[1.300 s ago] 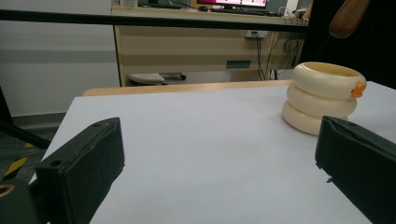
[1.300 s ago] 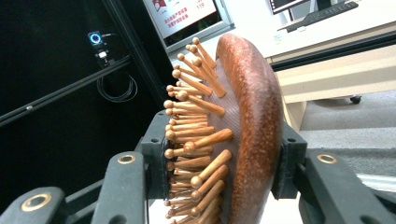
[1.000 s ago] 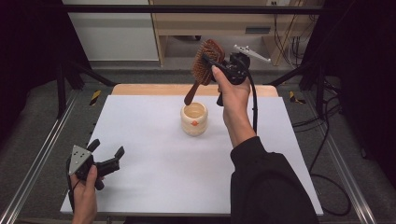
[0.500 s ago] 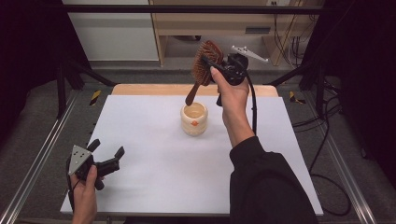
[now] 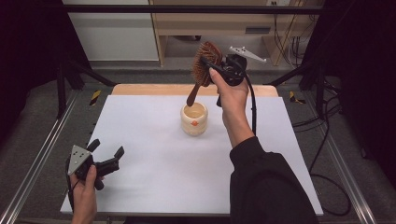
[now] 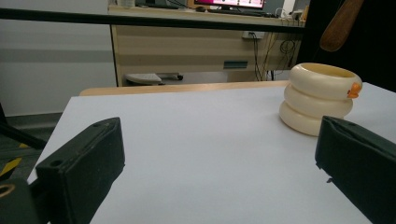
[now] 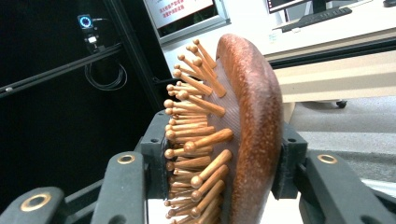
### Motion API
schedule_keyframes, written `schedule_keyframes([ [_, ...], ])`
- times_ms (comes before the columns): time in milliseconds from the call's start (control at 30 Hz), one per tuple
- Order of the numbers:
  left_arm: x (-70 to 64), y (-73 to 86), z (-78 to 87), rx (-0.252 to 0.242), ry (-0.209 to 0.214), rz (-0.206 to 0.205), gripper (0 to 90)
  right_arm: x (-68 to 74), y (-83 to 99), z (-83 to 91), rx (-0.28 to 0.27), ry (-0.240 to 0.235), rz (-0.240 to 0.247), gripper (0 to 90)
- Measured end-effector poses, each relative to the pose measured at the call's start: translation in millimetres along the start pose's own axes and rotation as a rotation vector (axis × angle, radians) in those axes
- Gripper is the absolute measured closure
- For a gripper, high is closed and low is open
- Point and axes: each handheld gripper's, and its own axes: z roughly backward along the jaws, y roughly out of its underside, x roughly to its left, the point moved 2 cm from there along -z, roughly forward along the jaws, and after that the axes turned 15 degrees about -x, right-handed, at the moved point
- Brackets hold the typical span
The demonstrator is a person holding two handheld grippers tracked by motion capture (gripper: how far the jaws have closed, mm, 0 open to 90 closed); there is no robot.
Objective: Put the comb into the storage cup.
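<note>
A brown wooden hairbrush [image 5: 203, 67] hangs head-up above the far middle of the white table, its handle end just over a cream ringed cup [image 5: 194, 119]. My right gripper [image 5: 211, 68] is shut on the brush head; in the right gripper view the bristled head [image 7: 224, 135] sits pinched between both jaws. At the near left corner my left gripper [image 5: 106, 150] stands open, with nothing between its jaws. Seen from the left gripper view, the cup [image 6: 320, 97] stands ahead to the right, with the brush handle tip [image 6: 341, 25] above it.
The white table top [image 5: 154, 158] has a wooden strip along its far edge. Metal frame rails [image 5: 35, 163] run down both sides. A desk and cables stand beyond the table's far end.
The right gripper and the brush have shifted slightly; the handle tip now hangs a little closer over the cup. The left gripper has stayed where it was.
</note>
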Motion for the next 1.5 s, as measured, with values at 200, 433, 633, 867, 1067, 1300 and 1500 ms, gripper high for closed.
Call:
schedule_keyframes([
  [200,0.1,0.0,0.1,0.0,0.001,0.001,1.5,0.0,1.6,0.3,0.008,-0.002,0.013,51.5],
  [433,0.1,0.0,0.2,-0.001,0.001,0.001,1.5,-1.7,6.4,0.7,0.026,0.003,0.032,51.4],
  [633,0.1,0.2,0.0,0.001,0.002,0.002,1.5,-4.0,13.1,-0.1,0.047,0.007,0.051,51.4],
  [867,0.8,0.3,0.0,0.001,0.001,0.003,1.5,-6.6,23.2,-2.9,0.072,0.009,0.071,51.4],
  [1067,0.1,0.1,0.1,0.001,0.003,0.001,1.5,-10.2,29.7,-3.0,0.086,0.018,0.075,51.3],
  [1300,0.6,0.3,0.0,0.001,0.002,0.001,1.5,-14.4,35.7,-2.6,0.097,0.026,0.071,51.3],
  [1500,0.7,0.4,-0.1,0.002,0.001,0.001,1.5,-16.1,40.6,-3.0,0.103,0.027,0.073,51.3],
])
